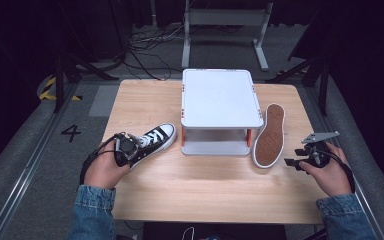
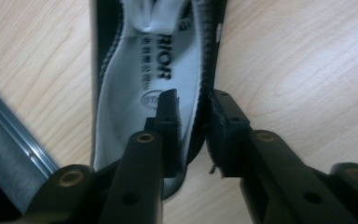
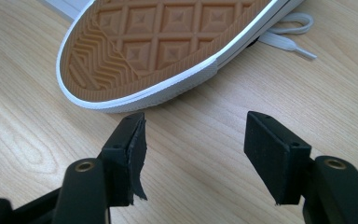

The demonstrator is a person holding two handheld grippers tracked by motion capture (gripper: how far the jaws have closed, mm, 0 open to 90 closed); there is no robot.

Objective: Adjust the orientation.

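Two shoes lie off the white rack (image 1: 222, 98): left hand-held gripper (image 2: 193, 116) pinches the upright sneaker's (image 1: 152, 140) heel wall on the worktop (image 1: 205, 185), right hand-held gripper (image 3: 193, 140) spread just short of the overturned sneaker (image 3: 168, 46).

One wooden table (image 1: 205, 192) sits at the centre of the high view. On it stands one white two-tier rack (image 1: 221, 97), in the upper middle of the frame. There are two shoes: one black sneaker (image 1: 152, 141) upright at centre left, and one overturned sneaker (image 1: 269, 136) showing its tan sole at centre right. Two grippers are counted, the left gripper (image 1: 126, 146) at lower left and the right gripper (image 1: 310, 155) at lower right, each held in one hand, making two hands and two denim sleeves.
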